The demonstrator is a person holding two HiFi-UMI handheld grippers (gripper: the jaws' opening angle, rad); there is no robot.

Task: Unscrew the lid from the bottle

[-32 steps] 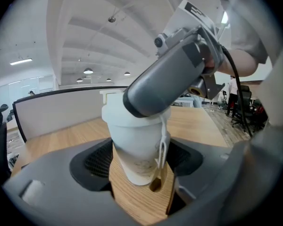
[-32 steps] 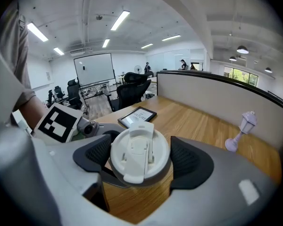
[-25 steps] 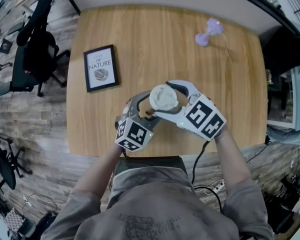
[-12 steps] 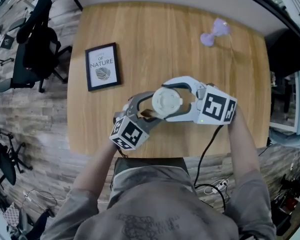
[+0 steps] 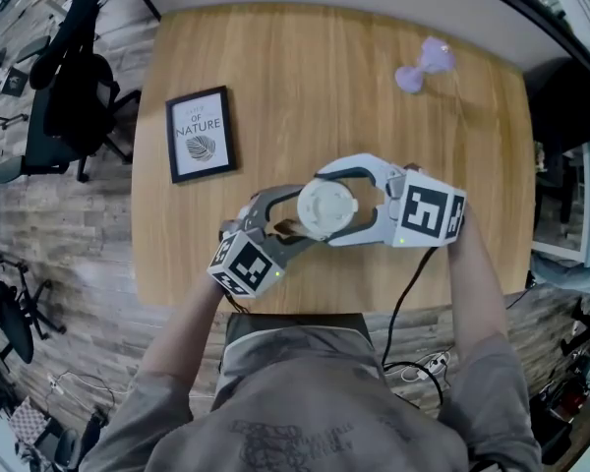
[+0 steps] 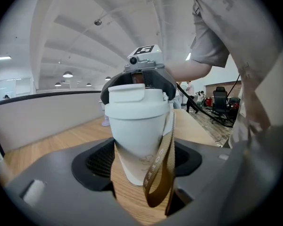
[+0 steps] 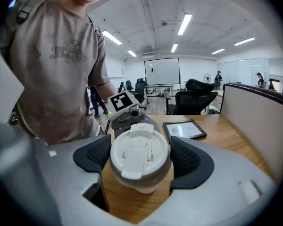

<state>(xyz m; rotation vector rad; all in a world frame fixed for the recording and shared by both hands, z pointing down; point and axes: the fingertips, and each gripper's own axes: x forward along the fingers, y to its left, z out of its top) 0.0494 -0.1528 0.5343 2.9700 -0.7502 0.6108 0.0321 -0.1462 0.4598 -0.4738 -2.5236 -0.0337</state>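
A white bottle (image 6: 139, 126) with a brown strap (image 6: 162, 171) stands on the wooden table (image 5: 305, 77) near its front edge. My left gripper (image 5: 291, 223) comes in from the lower left, and its pads press on the bottle's tapered lower body (image 6: 141, 166). The round white lid (image 5: 326, 207) with a flip tab is on top of the bottle. From the right, my right gripper (image 5: 332, 208) lies level around it. In the right gripper view both dark pads touch the lid's rim (image 7: 139, 157). The bottle's base is hidden by my grippers.
A framed "NATURE" picture (image 5: 199, 134) lies at the table's left. A lilac dumbbell-shaped thing (image 5: 421, 64) sits at the back right. An office chair (image 5: 69, 77) stands off the left edge. A cable (image 5: 408, 293) hangs from the right gripper over the front edge.
My right gripper has swung counter-clockwise around the lid, from pointing lower right to lying level at the right. The left gripper kept its hold and dipped slightly.
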